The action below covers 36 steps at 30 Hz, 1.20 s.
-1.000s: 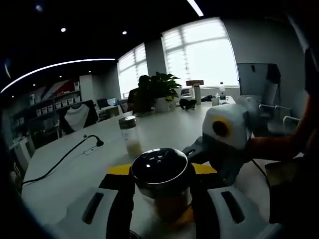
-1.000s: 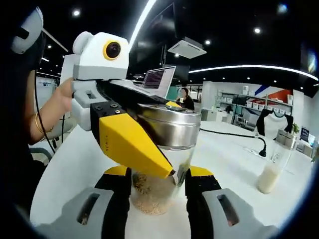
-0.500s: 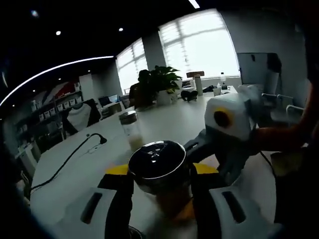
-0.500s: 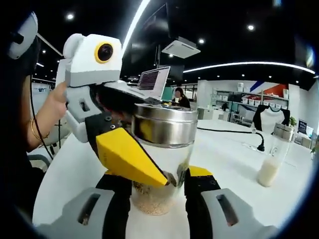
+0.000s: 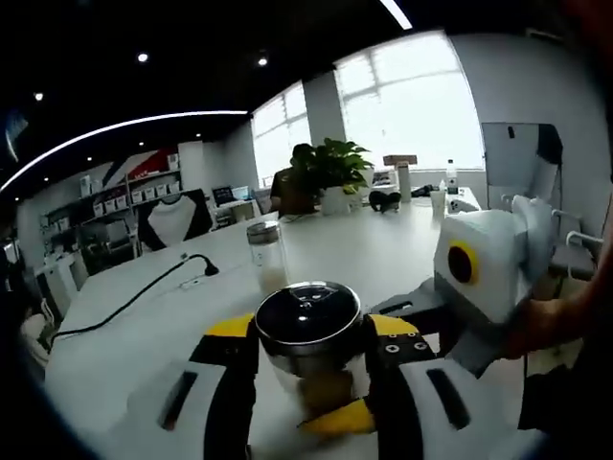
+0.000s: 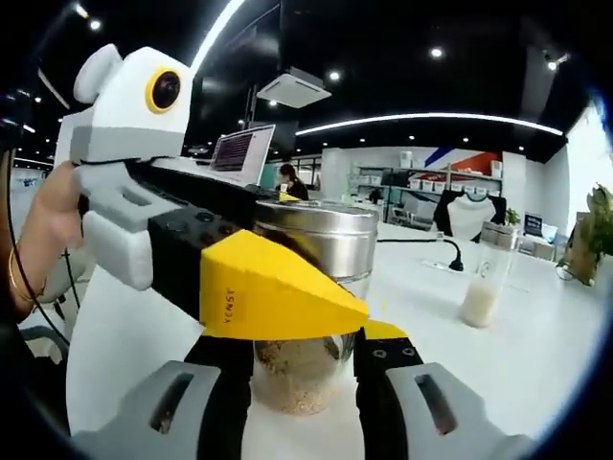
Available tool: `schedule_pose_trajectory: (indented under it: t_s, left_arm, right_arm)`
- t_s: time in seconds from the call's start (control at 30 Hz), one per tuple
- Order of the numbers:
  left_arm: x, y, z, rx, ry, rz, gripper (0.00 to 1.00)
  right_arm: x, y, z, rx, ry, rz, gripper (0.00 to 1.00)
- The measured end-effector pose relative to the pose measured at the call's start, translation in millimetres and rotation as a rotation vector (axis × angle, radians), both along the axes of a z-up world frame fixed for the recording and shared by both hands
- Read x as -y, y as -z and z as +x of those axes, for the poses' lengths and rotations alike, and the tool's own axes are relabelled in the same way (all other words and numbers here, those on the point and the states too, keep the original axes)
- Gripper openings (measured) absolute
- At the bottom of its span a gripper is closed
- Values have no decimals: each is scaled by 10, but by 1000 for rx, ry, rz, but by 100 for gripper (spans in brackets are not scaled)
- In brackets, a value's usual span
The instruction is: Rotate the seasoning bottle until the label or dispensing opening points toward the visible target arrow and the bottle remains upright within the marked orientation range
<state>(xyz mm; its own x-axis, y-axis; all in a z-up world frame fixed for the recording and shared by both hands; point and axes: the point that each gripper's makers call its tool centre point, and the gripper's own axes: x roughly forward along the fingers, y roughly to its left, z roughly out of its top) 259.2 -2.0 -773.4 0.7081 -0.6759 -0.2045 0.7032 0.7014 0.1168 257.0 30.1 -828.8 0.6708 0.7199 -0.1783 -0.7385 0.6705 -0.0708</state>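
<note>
Between the jaws of the right gripper (image 6: 292, 369) stands the seasoning bottle (image 6: 306, 369), upright on the white bench (image 6: 536, 355), its long axis vertical and its lower glass body pressed on both sides by those jaws. From the left side the left gripper (image 6: 340, 321) reaches across and closes on the same bottle higher up, just under the steel cap (image 5: 308, 321). No arrow or label is visible, so I cannot tell the direction still needed; both grippers are equally near.

seasoning bottle (image 6: 305, 316): silver lid, tan contents | table (image 5: 354, 254): white
</note>
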Motion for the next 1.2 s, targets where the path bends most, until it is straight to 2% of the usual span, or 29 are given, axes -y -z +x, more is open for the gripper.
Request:
schedule_pose_trajectory:
  t_s: [0.13,0.23,0.27,0.37,0.47,0.53,0.7,0.93,1.07,1.2]
  left_arm:
    - [19,-45,-2,3,-42,-38,49]
    - [32,-78,-3,2,-66,-84,50]
    - [29,-91,12,2,-80,-101,50]
    - [14,-57,42,16,-120,-80,49]
    - [23,-58,68,12,-140,-96,53]
    - [28,-48,76,10,-142,-97,52]
    - [15,1,99,-1,-167,-105,51]
    - [-22,4,130,15,-211,-133,52]
    - [-48,-18,150,-3,-230,-199,51]
    - [-29,-18,147,1,-234,-203,51]
  right_arm:
    - [12,-10,9,-4,81,24,39]
    - [55,-14,8,33,137,5,39]
    - [60,-19,-9,31,148,24,39]
    - [91,-45,-24,32,184,54,39]
    - [106,-82,-41,69,227,77,38]
    - [109,-63,-49,66,239,91,38]
    - [98,-71,-52,97,260,69,38]
    - [74,-83,-77,126,277,49,38]
    - [63,-95,-88,133,278,55,38]
    - [73,-95,-80,133,285,56,39]
